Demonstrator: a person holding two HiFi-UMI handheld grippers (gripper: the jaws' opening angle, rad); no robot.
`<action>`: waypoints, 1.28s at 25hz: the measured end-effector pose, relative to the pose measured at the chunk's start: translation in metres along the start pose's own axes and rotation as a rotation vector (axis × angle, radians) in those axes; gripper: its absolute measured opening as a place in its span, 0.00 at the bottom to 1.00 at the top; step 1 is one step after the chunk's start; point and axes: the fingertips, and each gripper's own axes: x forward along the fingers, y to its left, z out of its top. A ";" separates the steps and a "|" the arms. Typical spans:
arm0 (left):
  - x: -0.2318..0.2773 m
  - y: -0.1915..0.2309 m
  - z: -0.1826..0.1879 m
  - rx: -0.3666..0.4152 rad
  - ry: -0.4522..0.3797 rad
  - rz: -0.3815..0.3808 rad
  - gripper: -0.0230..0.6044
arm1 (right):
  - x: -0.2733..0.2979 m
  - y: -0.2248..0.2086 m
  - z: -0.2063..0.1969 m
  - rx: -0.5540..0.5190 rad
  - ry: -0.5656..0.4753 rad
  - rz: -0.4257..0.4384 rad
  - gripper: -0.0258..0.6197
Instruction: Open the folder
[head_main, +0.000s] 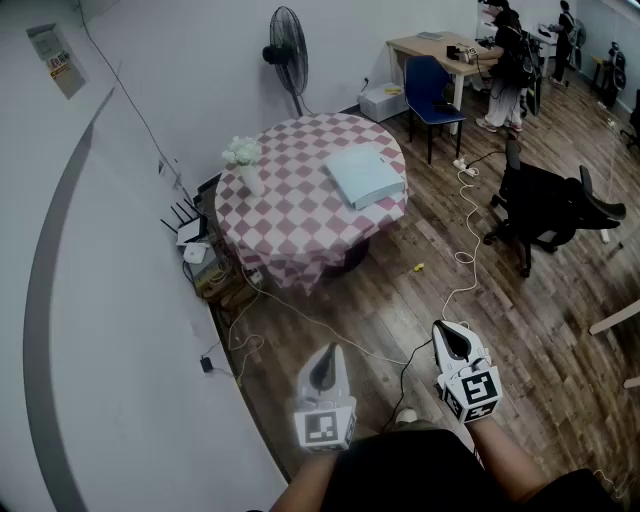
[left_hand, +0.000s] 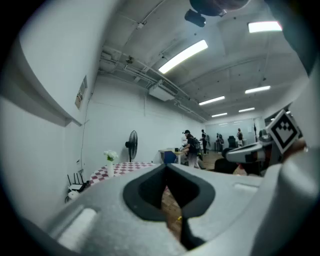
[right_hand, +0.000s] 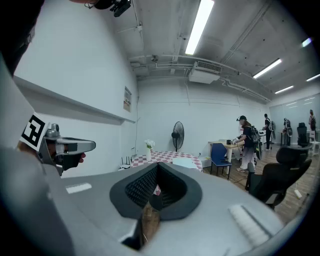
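The folder (head_main: 364, 173), pale blue and closed, is lying flat on the far right part of the round desk (head_main: 290, 215) under its checked cloth, well apart from both grippers, so the task is not yet getting under way. The person is standing back on the wooden floor and is holding the left gripper (head_main: 328, 352) and the right gripper (head_main: 452, 335) close to the body, side by side and aimed roughly toward the desk, probably as a carrying pose for the approach. The left gripper's fingers (left_hand: 142, 192) are resting together with nothing between them, and the right gripper's fingers (right_hand: 135, 190) are likewise meeting at the tips, empty. A vase of white flowers (head_main: 243, 160) is standing at the desk's left edge, away from the folder. Cables (head_main: 462, 255) are trailing across the floor between the person and the desk, and a black office chair (head_main: 548, 205) is sitting to the right; both are likely calling for care on the walk in. A standing fan (head_main: 288, 50) is behind the desk.
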 end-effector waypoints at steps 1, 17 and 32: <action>0.001 -0.002 0.000 -0.012 -0.006 0.002 0.04 | 0.000 -0.002 -0.004 0.002 0.001 0.004 0.04; 0.022 -0.053 -0.005 -0.015 -0.005 0.000 0.04 | -0.034 -0.057 -0.002 -0.056 -0.065 -0.020 0.04; 0.198 -0.021 -0.019 -0.060 -0.004 -0.173 0.04 | 0.091 -0.125 -0.005 -0.006 -0.023 -0.096 0.04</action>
